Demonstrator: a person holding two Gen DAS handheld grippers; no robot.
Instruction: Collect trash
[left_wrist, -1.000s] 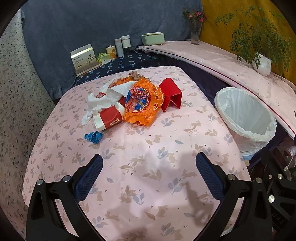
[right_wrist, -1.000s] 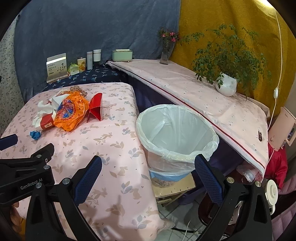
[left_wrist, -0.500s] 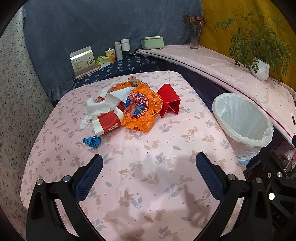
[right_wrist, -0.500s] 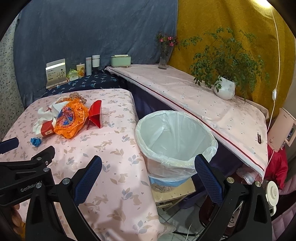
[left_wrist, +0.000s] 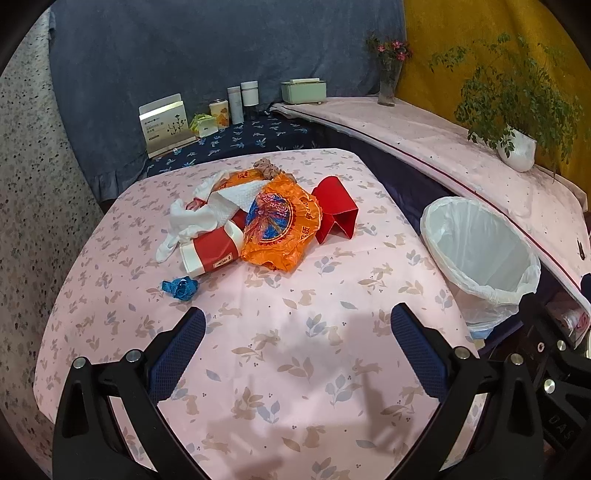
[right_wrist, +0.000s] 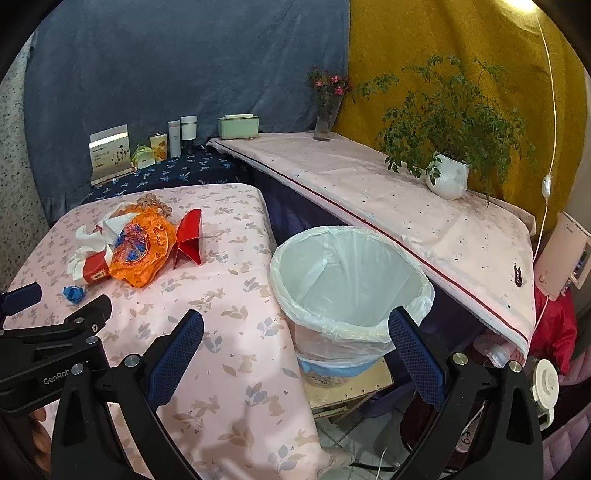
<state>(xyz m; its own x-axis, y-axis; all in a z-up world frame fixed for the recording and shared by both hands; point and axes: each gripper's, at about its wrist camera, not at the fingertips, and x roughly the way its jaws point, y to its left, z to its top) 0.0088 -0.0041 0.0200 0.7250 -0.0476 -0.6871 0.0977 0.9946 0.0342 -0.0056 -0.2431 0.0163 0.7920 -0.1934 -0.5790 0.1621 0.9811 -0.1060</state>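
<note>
A trash pile lies on the pink floral table (left_wrist: 295, 369): an orange plastic bag (left_wrist: 280, 229), a folded red paper box (left_wrist: 334, 208), a red-and-white carton (left_wrist: 212, 253), white tissue (left_wrist: 201, 214) and a small blue scrap (left_wrist: 180, 288). A bin with a white liner (left_wrist: 480, 247) stands at the table's right edge. My left gripper (left_wrist: 297, 343) is open and empty above the near table, well short of the pile. My right gripper (right_wrist: 295, 347) is open and empty, near the bin (right_wrist: 351, 280). The pile (right_wrist: 140, 245) shows at the left of the right wrist view.
A dark floral shelf behind the table holds a card box (left_wrist: 164, 123), jars (left_wrist: 242, 98) and a green container (left_wrist: 303, 90). A long pink-covered counter (left_wrist: 461, 147) on the right carries a flower vase (left_wrist: 388, 81) and a potted plant (left_wrist: 517, 110).
Both grippers have drawn back and risen a little. The pile and bin look slightly farther away. Nothing was picked up.
</note>
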